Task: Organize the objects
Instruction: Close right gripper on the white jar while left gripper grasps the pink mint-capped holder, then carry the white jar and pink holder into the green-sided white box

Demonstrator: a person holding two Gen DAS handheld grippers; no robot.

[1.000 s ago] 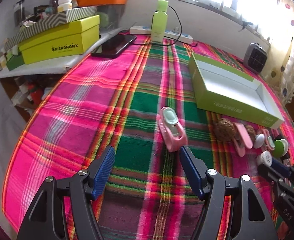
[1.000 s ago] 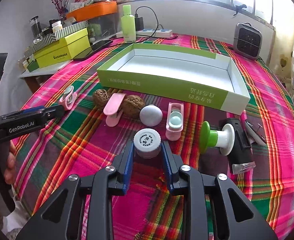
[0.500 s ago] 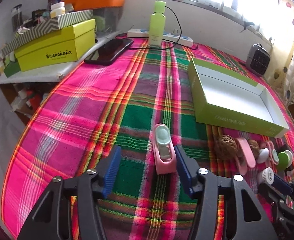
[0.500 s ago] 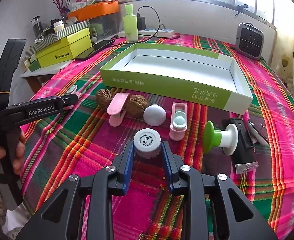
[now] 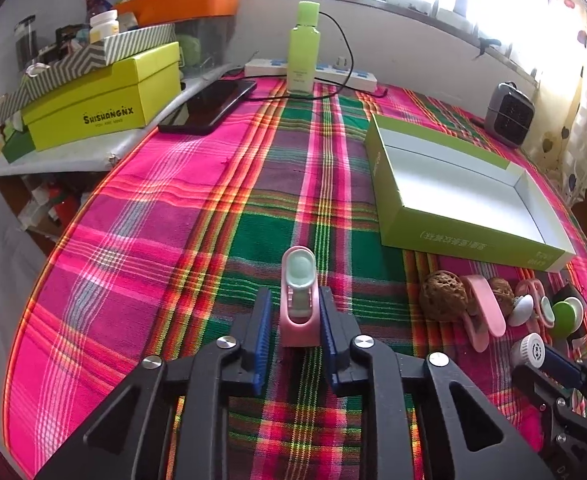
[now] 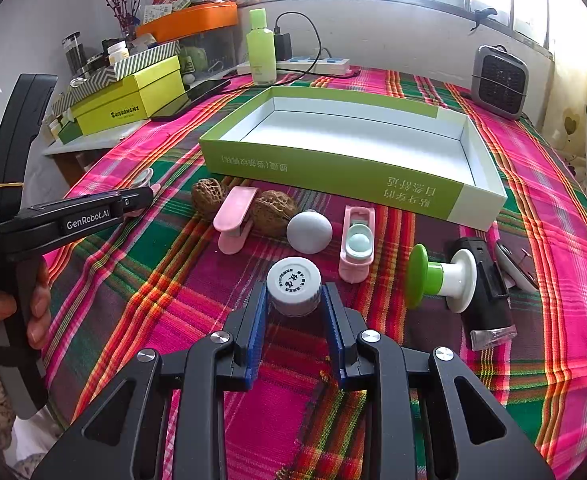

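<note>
My left gripper (image 5: 295, 312) has its blue pads against both sides of a pink clip with a pale green pad (image 5: 299, 296) on the plaid cloth. My right gripper (image 6: 293, 304) is shut on a small bottle with a grey-white cap (image 6: 293, 284), which stands on the cloth. The open green box (image 6: 333, 176) with a white inside lies beyond it; it also shows in the left wrist view (image 5: 465, 236). In front of the box lie two walnuts (image 6: 273, 212), a pink clip (image 6: 235, 218), a grey dome (image 6: 308, 231), a second pink clip (image 6: 357, 244) and a green-and-white stopper (image 6: 441, 278).
A black device (image 6: 487, 292) and a small metal item (image 6: 515, 266) lie at the right. A green bottle (image 5: 303, 50), a power strip (image 5: 313, 74), a phone (image 5: 209, 106), a small heater (image 6: 499, 80) and stacked boxes (image 5: 101, 94) stand at the back.
My left gripper moved forward around the pink clip and closed on it. My right gripper stayed shut on the capped bottle.
</note>
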